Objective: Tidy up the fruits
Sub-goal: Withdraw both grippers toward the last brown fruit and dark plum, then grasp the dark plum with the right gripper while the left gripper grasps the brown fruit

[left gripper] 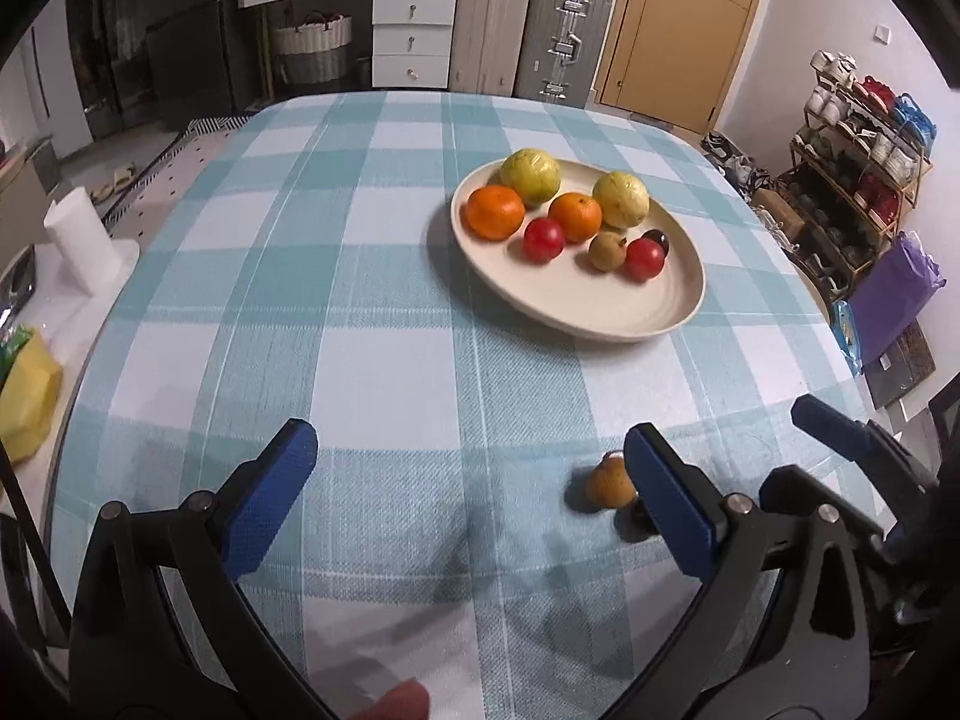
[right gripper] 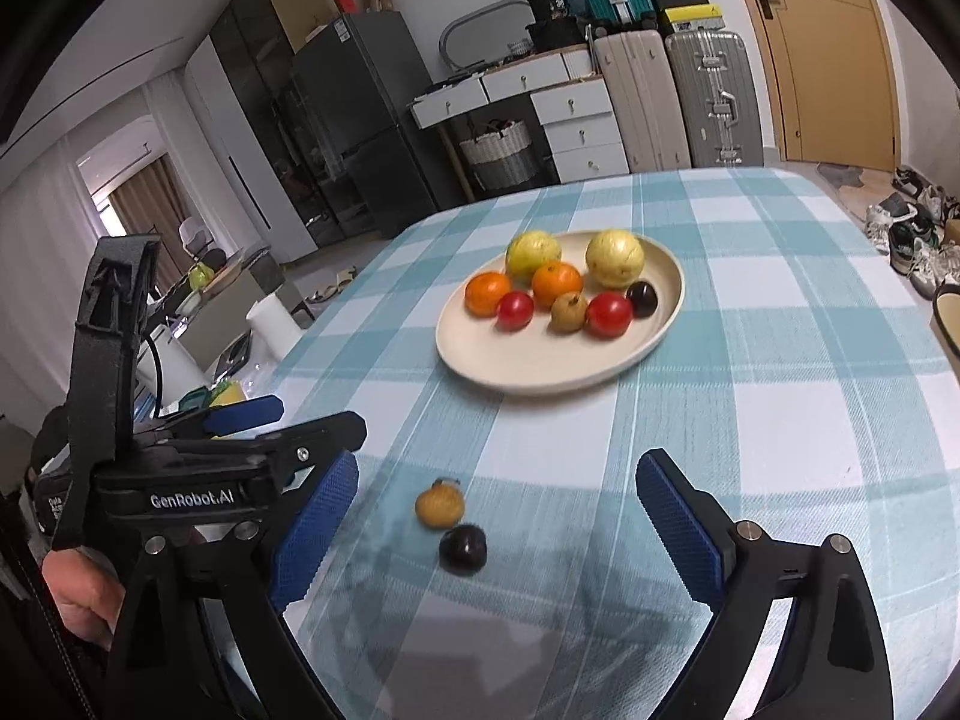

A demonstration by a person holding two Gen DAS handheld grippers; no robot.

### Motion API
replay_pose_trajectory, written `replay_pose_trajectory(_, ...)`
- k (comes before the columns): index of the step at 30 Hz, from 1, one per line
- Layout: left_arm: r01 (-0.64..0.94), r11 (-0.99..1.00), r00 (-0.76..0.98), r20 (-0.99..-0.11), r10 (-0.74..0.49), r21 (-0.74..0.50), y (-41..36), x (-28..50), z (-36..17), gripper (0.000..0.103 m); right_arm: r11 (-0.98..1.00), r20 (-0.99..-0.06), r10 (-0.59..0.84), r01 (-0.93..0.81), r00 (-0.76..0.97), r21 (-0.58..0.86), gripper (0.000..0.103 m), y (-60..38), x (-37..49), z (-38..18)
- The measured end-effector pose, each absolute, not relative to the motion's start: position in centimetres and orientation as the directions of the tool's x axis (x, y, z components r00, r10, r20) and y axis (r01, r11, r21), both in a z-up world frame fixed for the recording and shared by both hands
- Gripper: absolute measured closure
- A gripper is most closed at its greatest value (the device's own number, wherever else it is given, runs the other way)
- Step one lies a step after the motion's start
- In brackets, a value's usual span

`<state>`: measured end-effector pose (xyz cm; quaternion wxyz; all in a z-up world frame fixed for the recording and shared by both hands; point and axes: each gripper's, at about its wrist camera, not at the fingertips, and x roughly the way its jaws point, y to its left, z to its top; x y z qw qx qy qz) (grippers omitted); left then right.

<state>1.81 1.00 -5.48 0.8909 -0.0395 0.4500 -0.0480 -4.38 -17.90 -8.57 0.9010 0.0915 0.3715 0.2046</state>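
1. Left wrist view: the left hand-held gripper (left gripper: pixel 468 480) is released, its blue pads wide apart and holding nothing, above the checked tabletop (left gripper: pixel 372 360).
2. A small brown fruit (left gripper: pixel 609 483) lies on the cloth just inside the right-hand pad, with a dark plum (left gripper: pixel 637 510) mostly hidden behind that pad.
3. Ahead and to the right stands the cream plate (left gripper: pixel 600 306), carrying two yellow-green fruits, two oranges, two red fruits, one brown fruit and one dark plum.
4. Right wrist view: the right hand-held gripper (right gripper: pixel 498 516) is released, pads wide apart and holding nothing.
5. Between its pads, nearer the left one, lie the small brown fruit (right gripper: pixel 440 504) and the dark plum (right gripper: pixel 462 549), touching or nearly so.
6. The cream plate (right gripper: pixel 540 366) stands well ahead.
7. The left hand-held gripper (right gripper: pixel 282 420) appears at left, close beside.
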Motion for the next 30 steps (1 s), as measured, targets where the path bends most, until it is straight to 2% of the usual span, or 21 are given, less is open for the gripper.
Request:
replay_pose_trajectory(18, 0.017, 0.991, 0.563, -0.818, -0.120, -0.133, 2.7, 1.2, -7.6, 0.001, 0.890, -0.696, 0.454, -0.327, 0.556, 0.319, 0.008, -15.8, -4.7, -11.9)
replay_pose_trajectory(26, 0.007, 0.990, 0.558, -0.821, -0.121, -0.142, 3.3, 1.4, -7.8, 0.001, 0.881, -0.715, 0.466, -0.350, 0.521, 0.319, 0.032, -14.9, -4.5, -12.6)
replay_pose_trajectory(27, 0.007, 0.990, 0.557, -0.821, -0.122, -0.142, 3.3, 1.5, -7.9, 0.001, 0.882, -0.719, 0.461, -0.352, 0.519, 0.312, 0.038, -14.8, -4.6, -12.6)
replay_pose_trajectory(28, 0.009, 0.990, 0.556, -0.822, -0.122, -0.141, 3.3, 1.4, -7.9, 0.001, 0.882, -0.726, 0.460, -0.357, 0.511, 0.307, 0.051, -14.6, -4.5, -12.8)
replay_pose_trajectory(30, 0.010, 0.990, 0.554, -0.824, -0.122, -0.140, 3.3, 1.5, -8.0, 0.001, 0.875, -0.743, 0.468, -0.367, 0.479, 0.315, 0.067, -14.2, -4.3, -13.2)
